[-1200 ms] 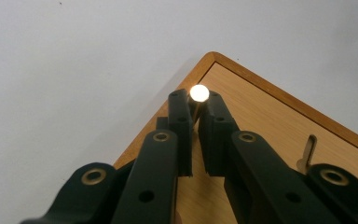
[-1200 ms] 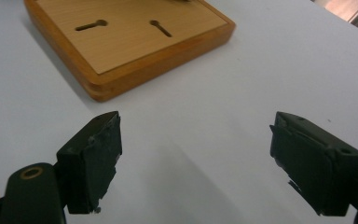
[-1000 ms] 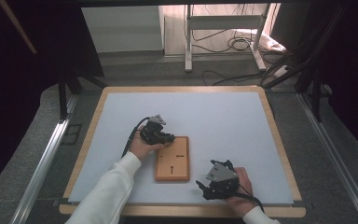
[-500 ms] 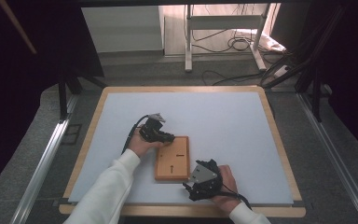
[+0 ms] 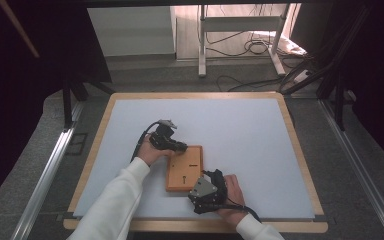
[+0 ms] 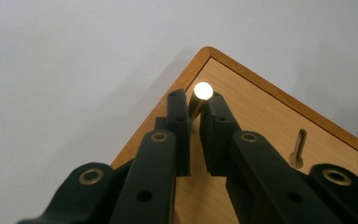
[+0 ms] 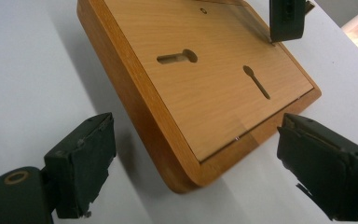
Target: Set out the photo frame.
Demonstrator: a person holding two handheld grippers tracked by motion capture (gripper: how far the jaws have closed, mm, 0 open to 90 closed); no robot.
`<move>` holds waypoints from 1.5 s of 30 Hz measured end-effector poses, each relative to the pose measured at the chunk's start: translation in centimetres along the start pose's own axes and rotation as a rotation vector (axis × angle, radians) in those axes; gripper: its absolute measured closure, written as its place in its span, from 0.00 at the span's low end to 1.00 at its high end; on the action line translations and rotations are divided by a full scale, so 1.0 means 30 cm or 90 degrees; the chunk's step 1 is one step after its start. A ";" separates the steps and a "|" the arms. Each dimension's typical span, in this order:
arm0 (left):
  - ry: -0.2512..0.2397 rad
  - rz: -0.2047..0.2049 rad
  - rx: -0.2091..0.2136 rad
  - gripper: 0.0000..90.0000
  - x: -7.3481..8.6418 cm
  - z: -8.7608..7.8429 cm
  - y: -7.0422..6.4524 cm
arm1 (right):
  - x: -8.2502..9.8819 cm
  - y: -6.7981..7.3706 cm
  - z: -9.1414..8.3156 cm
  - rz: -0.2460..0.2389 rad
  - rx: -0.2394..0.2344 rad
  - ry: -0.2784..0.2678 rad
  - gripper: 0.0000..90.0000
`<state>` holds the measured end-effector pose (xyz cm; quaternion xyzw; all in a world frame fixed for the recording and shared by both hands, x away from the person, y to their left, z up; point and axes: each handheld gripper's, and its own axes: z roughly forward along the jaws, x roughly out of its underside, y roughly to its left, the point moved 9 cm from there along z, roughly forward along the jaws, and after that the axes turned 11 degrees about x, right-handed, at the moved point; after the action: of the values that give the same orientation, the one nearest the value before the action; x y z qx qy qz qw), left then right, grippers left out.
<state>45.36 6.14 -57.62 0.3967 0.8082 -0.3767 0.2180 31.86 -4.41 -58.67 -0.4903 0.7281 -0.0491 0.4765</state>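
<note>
A flat wooden board (image 5: pixel 185 167) with two keyhole slots (image 7: pixel 177 57) lies on the white table top. In the left gripper view a metal pin (image 6: pixel 203 90) with a shiny round head stands near the board's corner. My left gripper (image 6: pixel 193 100) is shut on that pin, and the high view places this gripper (image 5: pixel 180 146) at the board's far left corner. My right gripper (image 7: pixel 196 140) is open wide, its jaws on either side of the board's near corner (image 7: pixel 186 179) without touching it. From above, the right gripper (image 5: pixel 207 184) sits at the board's near right edge.
The white mat has a wooden rim (image 5: pixel 300 150) all round. Metal rails (image 5: pixel 45 175) run along both sides of the table. Beyond the far edge are a white stand (image 5: pixel 240 35) and floor cables (image 5: pixel 252 47). The left gripper's jaw (image 7: pixel 286 18) shows at the top of the right gripper view.
The right hand has moved its gripper leftward along the table's near side up to the board's near right corner. The left gripper has kept still on the pin.
</note>
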 end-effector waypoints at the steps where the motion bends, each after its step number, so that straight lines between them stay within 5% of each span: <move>1: -0.002 -0.001 0.003 0.93 -0.001 0.000 0.001 | -0.003 -0.001 0.010 -0.007 0.013 0.001 0.13; 12: -0.009 -0.007 -0.005 0.94 -0.004 0.000 0.006 | -0.028 -0.020 0.035 -0.052 0.088 -0.012 0.19; 18: -0.015 -0.009 -0.014 0.95 -0.006 0.001 0.010 | -0.052 -0.024 0.035 -0.088 0.099 -0.024 0.29; 33: -0.042 -0.012 -0.025 0.92 -0.002 -0.015 0.017 | -0.065 -0.048 0.016 -0.098 0.100 -0.031 0.44; 41: -0.082 0.000 -0.061 0.76 -0.007 -0.087 0.006 | -0.074 -0.062 0.008 -0.092 0.102 -0.037 0.47; 42: -0.085 -0.001 -0.065 0.66 0.001 -0.103 0.003 | -0.075 -0.069 0.006 -0.088 0.104 -0.037 0.47; 45: -0.106 -0.004 -0.079 0.57 0.042 -0.160 -0.012 | -0.074 -0.073 0.004 -0.085 0.105 -0.037 0.47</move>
<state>44.05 10.34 -55.31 0.3476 0.8102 -0.3581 0.3073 33.54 -3.80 -56.11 -0.4982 0.6732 -0.1261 0.5316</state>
